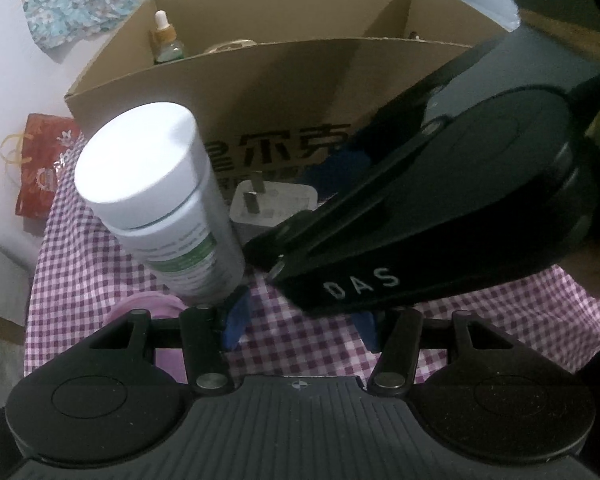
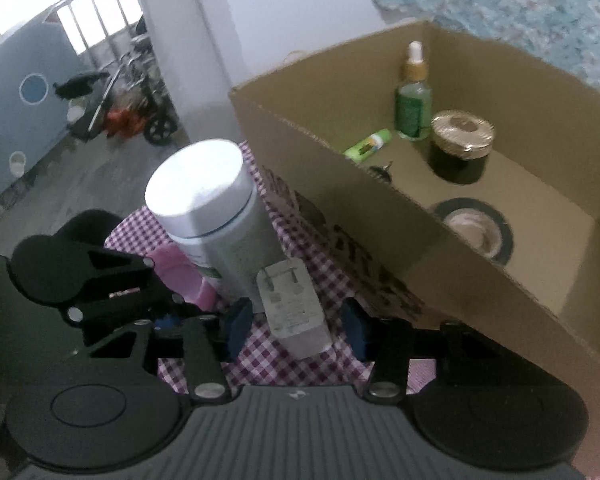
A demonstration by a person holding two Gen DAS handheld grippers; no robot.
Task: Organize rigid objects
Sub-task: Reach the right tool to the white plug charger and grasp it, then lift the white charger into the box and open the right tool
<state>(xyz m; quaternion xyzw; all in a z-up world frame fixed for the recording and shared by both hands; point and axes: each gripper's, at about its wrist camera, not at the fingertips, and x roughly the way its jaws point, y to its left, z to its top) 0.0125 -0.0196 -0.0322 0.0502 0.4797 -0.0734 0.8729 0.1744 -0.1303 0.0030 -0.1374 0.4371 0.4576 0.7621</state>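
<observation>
A white plug adapter (image 2: 294,310) lies on the checked cloth between the open blue pads of my right gripper (image 2: 296,326); it also shows in the left wrist view (image 1: 272,208). A white bottle with a green label (image 1: 160,204) stands just left of it, also in the right wrist view (image 2: 216,220). My left gripper (image 1: 302,326) is open and empty, low over the cloth beside the bottle; the right gripper's body crosses above it. The cardboard box (image 2: 420,216) behind holds a dropper bottle (image 2: 414,100), a dark jar (image 2: 462,144), a green tube (image 2: 368,144) and a tape roll (image 2: 474,230).
A pink object (image 2: 180,272) lies on the cloth left of the bottle. The purple checked cloth (image 1: 320,352) covers the small table. A red bag (image 1: 40,168) sits beyond the table's left edge. Patterned blue fabric (image 2: 520,12) lies behind the box.
</observation>
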